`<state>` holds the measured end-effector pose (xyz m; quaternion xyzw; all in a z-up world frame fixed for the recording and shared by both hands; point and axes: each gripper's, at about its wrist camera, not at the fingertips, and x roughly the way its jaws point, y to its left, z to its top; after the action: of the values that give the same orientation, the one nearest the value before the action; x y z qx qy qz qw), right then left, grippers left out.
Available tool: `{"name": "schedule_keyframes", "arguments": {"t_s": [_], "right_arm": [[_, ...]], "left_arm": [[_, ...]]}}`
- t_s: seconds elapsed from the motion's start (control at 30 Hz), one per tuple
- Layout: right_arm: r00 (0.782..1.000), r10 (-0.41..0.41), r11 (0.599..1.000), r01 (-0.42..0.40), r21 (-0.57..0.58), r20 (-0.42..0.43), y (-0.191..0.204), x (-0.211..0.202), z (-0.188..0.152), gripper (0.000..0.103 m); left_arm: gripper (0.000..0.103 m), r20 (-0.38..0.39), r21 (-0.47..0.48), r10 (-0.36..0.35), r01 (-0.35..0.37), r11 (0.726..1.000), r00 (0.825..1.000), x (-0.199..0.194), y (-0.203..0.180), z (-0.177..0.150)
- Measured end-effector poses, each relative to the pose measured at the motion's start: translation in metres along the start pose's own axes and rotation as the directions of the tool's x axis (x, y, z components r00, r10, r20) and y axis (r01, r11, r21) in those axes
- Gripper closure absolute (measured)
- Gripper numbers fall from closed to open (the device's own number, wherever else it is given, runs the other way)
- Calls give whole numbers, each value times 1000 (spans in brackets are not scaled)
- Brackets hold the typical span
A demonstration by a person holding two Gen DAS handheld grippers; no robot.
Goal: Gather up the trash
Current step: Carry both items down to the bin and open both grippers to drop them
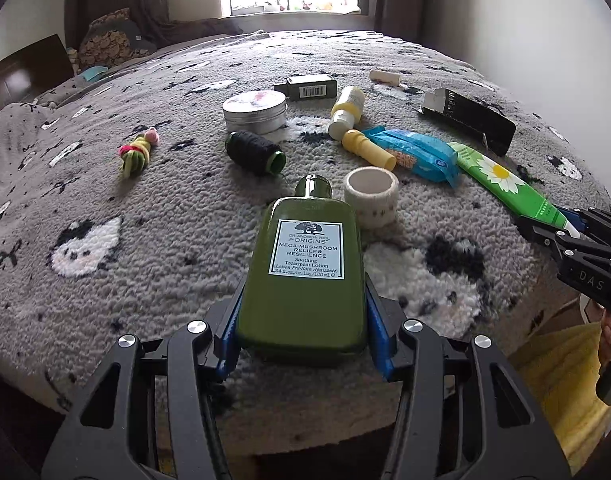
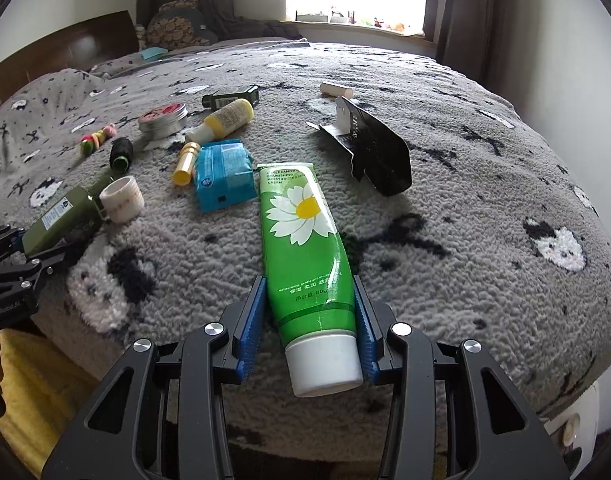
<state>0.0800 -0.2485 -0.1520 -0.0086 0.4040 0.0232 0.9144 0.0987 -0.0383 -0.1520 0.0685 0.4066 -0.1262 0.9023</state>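
**Tongs clamp bottle and tube on the bed**

Left wrist view: left tongs (image 1: pixel 305 320) grip the olive lotion bottle (image 1: pixel 305 264), neck toward 12 o'clock, over the grey bed blanket (image 1: pixel 145 280); a tape roll (image 1: pixel 371 196) sits at 1 o'clock.

Right wrist view: right tongs (image 2: pixel 309 320) hold the green cream tube (image 2: pixel 305 248), white cap nearest the camera; a black carton (image 2: pixel 379 156) lies at 1 o'clock.

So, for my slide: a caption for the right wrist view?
Right gripper clamps a green daisy-print cream tube on a grey fleece blanket.
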Motion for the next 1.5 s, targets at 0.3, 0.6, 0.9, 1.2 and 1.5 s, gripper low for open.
{"name": "schedule_keyframes", "arguments": {"t_s": [0.3,0.6,0.9,1.2,1.5], "right_arm": [[1000,6,1000,-6,4,12,8,-30,-26,61],[997,70,997,-69,-26,16,33,-61,-58,61],[991,117,991,-121,-50,-70,56,-58,-95,63],[958,197,980,-201,4,-208,67,-22,-118,70],[947,224,973,-230,1,-230,72,-16,-122,71]], "left_arm": [[55,-8,-43,29,-29,999,1000,-25,5,-34],[55,-10,-47,-6,6,999,1000,-53,-1,-73],[55,-88,-6,-83,83,997,993,-48,-27,-118],[56,-199,6,-98,101,995,975,-10,-41,-138],[56,-227,15,-110,116,993,968,-8,-46,-145]]}}
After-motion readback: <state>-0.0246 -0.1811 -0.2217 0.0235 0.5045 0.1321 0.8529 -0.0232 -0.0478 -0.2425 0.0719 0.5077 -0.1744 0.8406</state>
